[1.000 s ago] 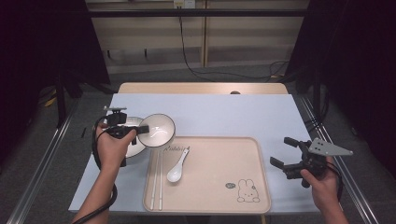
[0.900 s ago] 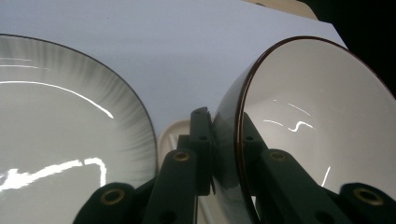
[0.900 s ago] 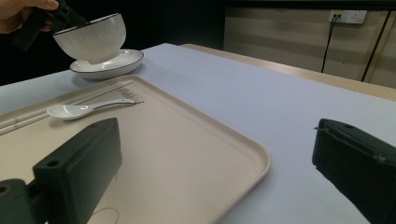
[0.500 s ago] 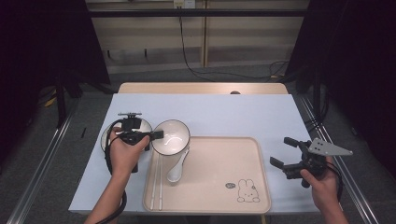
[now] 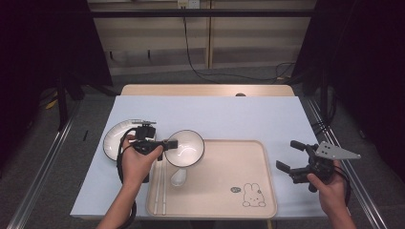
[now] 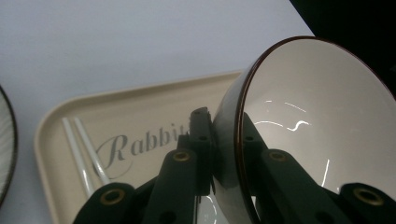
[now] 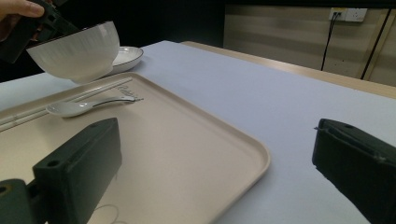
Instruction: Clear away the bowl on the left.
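Left tongs [image 5: 171,143] clamp the white bowl's [image 5: 185,148] rim, seemingly clear above the tray [image 5: 224,191]; right tongs [image 5: 291,155] gape empty.

The left tongs [image 5: 168,143] point level toward the tray's [image 5: 267,191] far left corner, jaws clamped on a bowl rim [image 5: 177,143], forearm rising from below. The right tongs [image 5: 290,156] hang beside the tray's right edge, jaws wide apart.

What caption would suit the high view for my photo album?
Left gripper holds a white bowl by its rim above a beige tray with chopsticks and spoon; right gripper open.
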